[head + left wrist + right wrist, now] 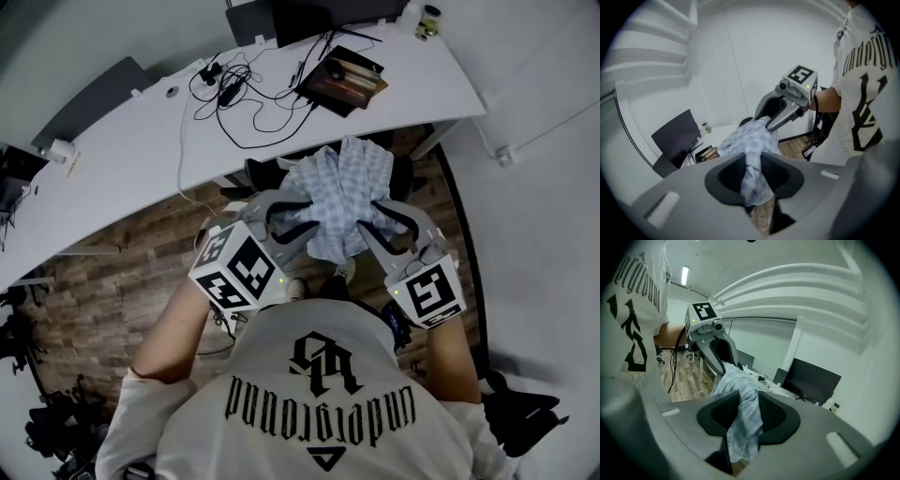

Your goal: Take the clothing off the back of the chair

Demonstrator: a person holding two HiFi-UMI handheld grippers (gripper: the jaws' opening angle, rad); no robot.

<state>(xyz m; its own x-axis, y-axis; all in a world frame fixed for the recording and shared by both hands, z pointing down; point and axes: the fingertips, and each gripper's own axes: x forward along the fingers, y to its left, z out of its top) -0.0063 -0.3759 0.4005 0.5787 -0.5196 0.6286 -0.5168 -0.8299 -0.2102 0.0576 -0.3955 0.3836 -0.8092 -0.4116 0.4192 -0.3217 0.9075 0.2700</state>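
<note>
Person's printed tee nearest lens. Grip: left tool and right tool both clenched on checked shirt, bunched over top edge of chair back. Step: hold made, lift pending. Next likely needs both raised together, clear of chair.

Chair mostly hidden
Buried under checked shirt, only dark edges showing; monitor at desk far edge cropped.

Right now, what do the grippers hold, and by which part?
The checked shirt. The left gripper pinches a fold on its left side, the right gripper one on its right side.
</note>
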